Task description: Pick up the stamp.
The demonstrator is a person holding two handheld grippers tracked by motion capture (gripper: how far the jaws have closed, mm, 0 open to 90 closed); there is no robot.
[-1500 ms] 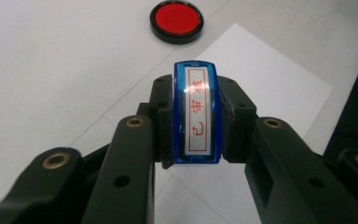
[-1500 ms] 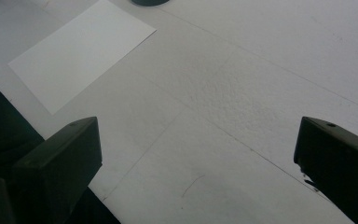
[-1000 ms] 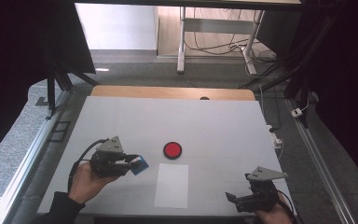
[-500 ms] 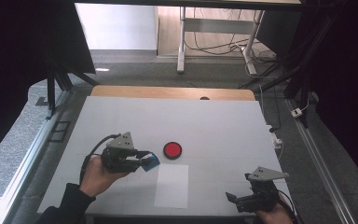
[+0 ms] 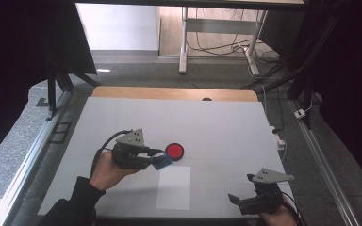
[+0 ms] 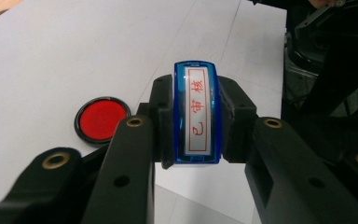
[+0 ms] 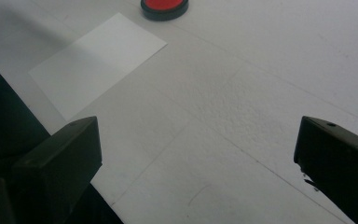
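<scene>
My left gripper [image 5: 159, 160] is shut on a blue stamp [image 6: 196, 112] that has a white label with red characters. In the high view the stamp [image 5: 162, 163] hangs just left of a round red ink pad [image 5: 174, 151] in a black rim, slightly above the table. The ink pad [image 6: 101, 119] lies to the left of the jaws in the left gripper view. A white sheet of paper [image 5: 174, 187] lies flat just in front of the pad. My right gripper [image 5: 238, 200] rests at the table's near right corner, open with nothing between its jaws [image 7: 196, 154].
The white table [image 5: 217, 122] has a wooden strip along its far edge. Metal rails run along both sides. In the right gripper view the paper [image 7: 98, 63] and the ink pad [image 7: 164, 5] lie farther off.
My left gripper has carried the stamp to the right, closer to the ink pad, and a little higher. The right gripper has kept still.
</scene>
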